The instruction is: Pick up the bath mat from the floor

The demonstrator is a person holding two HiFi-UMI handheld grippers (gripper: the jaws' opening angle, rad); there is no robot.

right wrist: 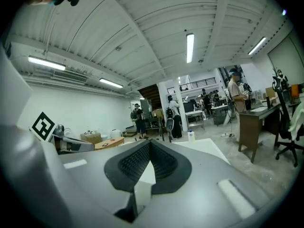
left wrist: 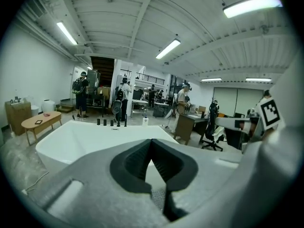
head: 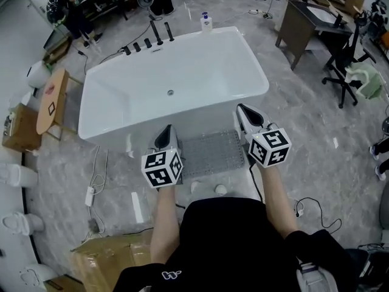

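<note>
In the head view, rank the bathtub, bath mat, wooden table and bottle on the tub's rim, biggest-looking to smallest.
1. bathtub
2. bath mat
3. wooden table, close enough to the mat that those two are unsure
4. bottle

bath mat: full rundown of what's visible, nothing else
The bath mat is a grey rectangle that looks like rubber or plastic, covered in a regular grid of small bumps or holes. It lies flat on the marbled floor, one long side along the foot of the white bathtub; whether they touch cannot be told. The left gripper and right gripper show at its two ends, both shut, neither holding it.
</note>
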